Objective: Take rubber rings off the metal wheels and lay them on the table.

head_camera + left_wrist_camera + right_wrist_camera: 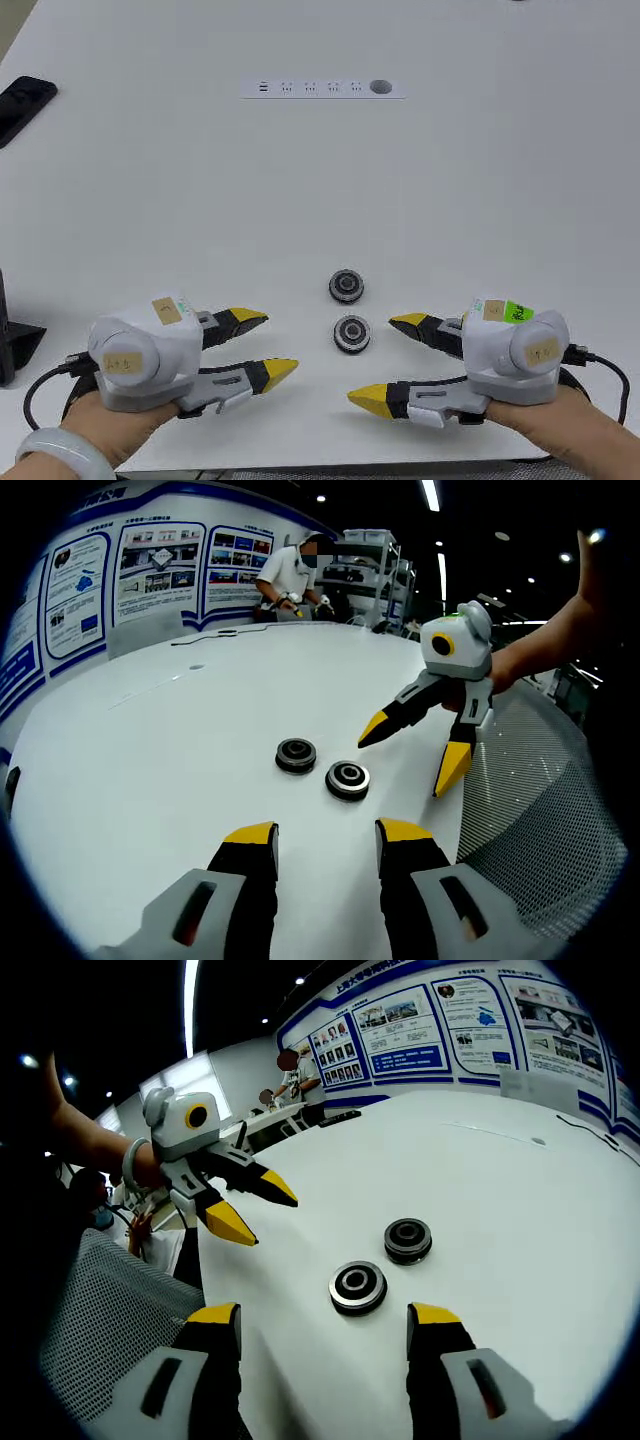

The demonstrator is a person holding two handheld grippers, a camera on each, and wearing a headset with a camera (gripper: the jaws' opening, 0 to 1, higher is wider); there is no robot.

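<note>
Far metal wheel (346, 286) and near metal wheel (352, 333) lie flat on the white bench (300, 180), close together, not touching. Left hand-held gripper (277, 340) and right hand-held gripper (372, 358) flank the near metal wheel; jaws on all 2 wide, holding nothing.

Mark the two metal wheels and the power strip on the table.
nearer wheel (352, 333), head view, on its central hub.
farther wheel (346, 286), head view, on its central hub.
power strip (322, 89), head view, middle of its top face.
</note>
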